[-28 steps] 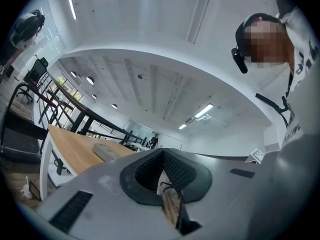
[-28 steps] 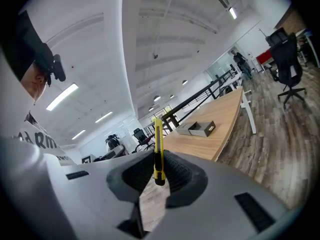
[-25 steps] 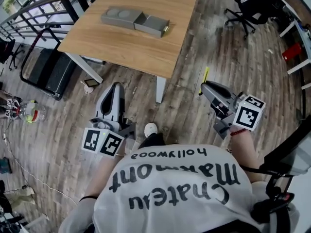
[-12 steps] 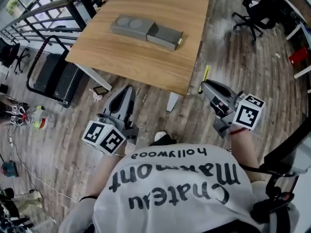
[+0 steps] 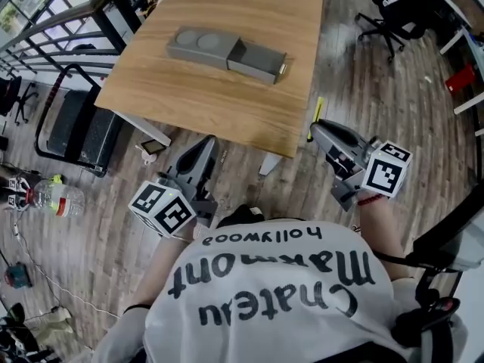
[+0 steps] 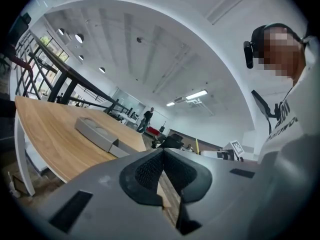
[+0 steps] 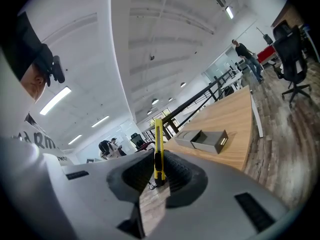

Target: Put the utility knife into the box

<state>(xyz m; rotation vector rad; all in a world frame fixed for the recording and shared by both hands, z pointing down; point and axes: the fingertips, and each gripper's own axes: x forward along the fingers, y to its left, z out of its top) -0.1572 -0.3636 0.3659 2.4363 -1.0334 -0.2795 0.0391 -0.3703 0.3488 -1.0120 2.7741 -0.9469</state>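
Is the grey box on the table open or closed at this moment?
Open: its drawer is slid partly out of one end of the grey box.

**Wooden tabletop with one grey box**

A light wooden tabletop [image 5: 189,89] on white legs stands on a grey-brown plank floor [image 5: 363,104]. One long grey box [image 5: 200,44] lies flat near its middle, with two round recesses in its top. The box's drawer [image 5: 257,60] is slid out at the right end.
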